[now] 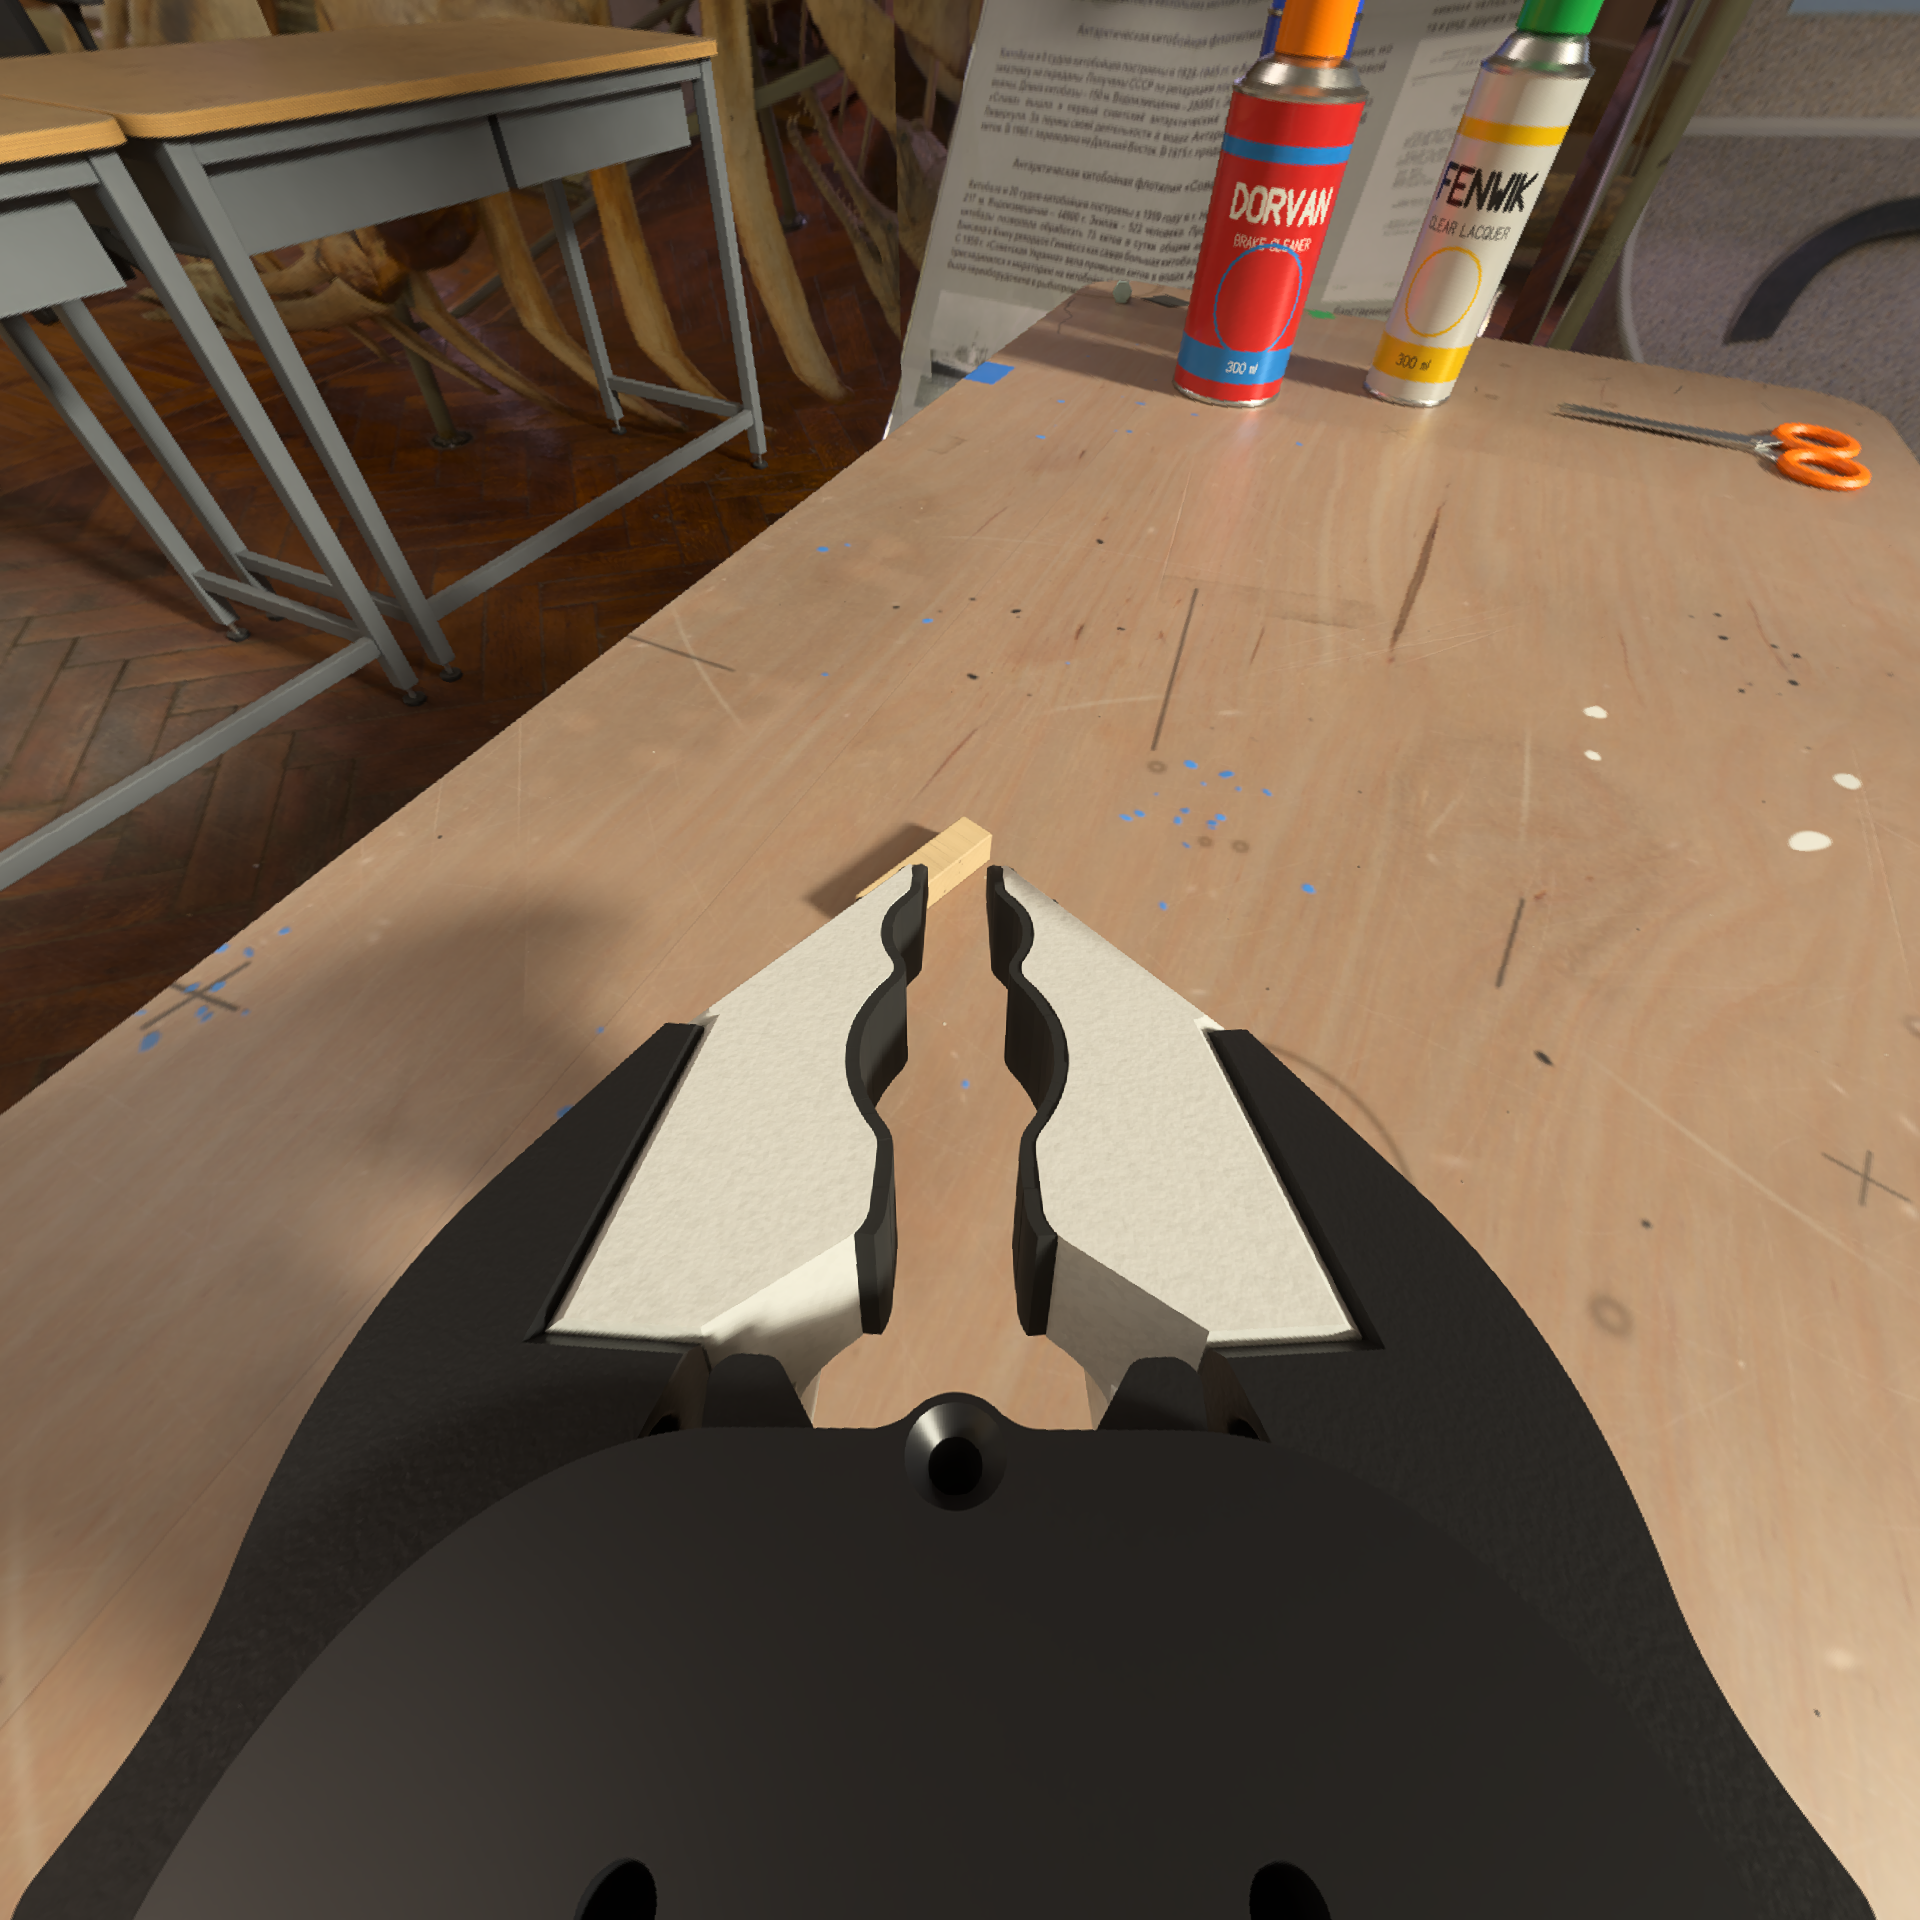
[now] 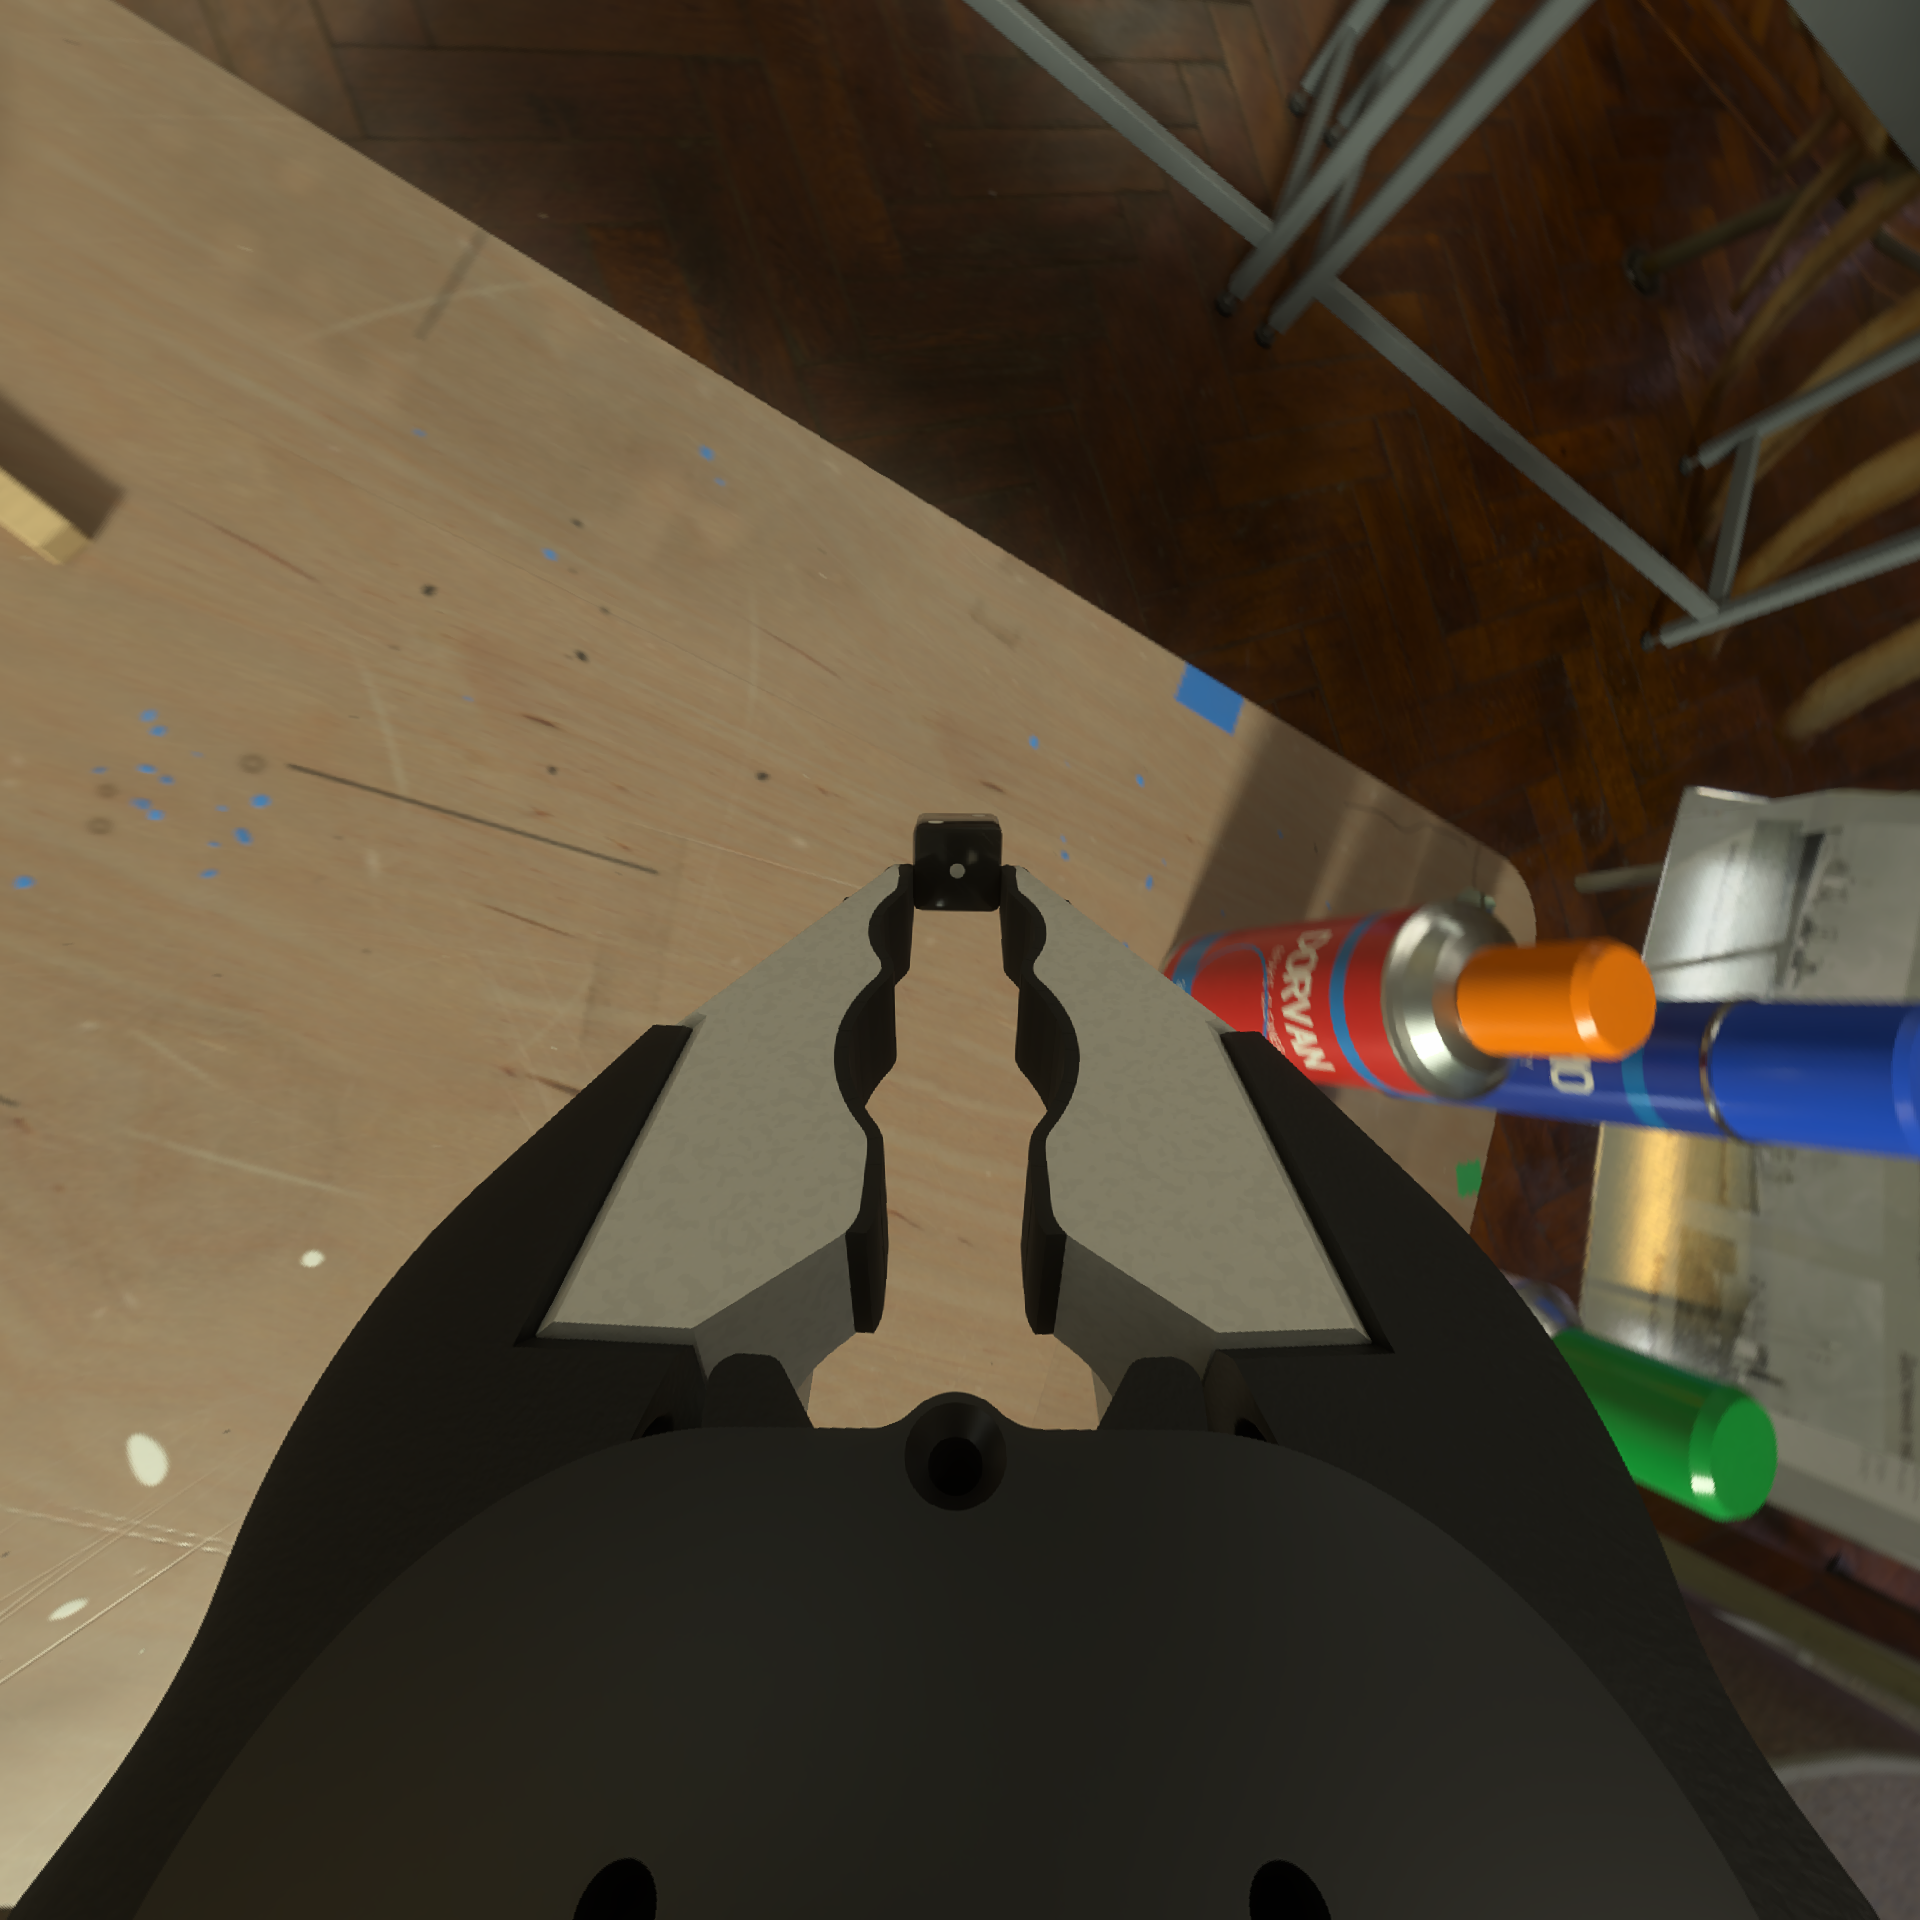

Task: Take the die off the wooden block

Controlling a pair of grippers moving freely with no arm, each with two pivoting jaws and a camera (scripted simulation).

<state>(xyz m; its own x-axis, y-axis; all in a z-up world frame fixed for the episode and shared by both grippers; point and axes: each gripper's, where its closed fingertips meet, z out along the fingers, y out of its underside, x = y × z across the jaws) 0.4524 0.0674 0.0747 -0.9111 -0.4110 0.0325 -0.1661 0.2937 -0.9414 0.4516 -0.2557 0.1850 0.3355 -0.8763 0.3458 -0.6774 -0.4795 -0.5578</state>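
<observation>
Right hand-held gripper (image 2: 957,883) pinched black die (image 2: 957,868) at very tips, high above table (image 2: 416,935). Could slip, drop, roll off. Wooden block (image 1: 951,860) far left. Left hand-held gripper (image 1: 954,883) loose, empty.

Bare tabletop (image 1: 1351,675) (far-edge spray cans (image 1: 1262,239) obstruct).

Wooden block (image 1: 957,858) mostly hidden behind left claw (image 1: 954,883).

Bright, sharp, soft shadows, wide-angle edge distortion
</observation>
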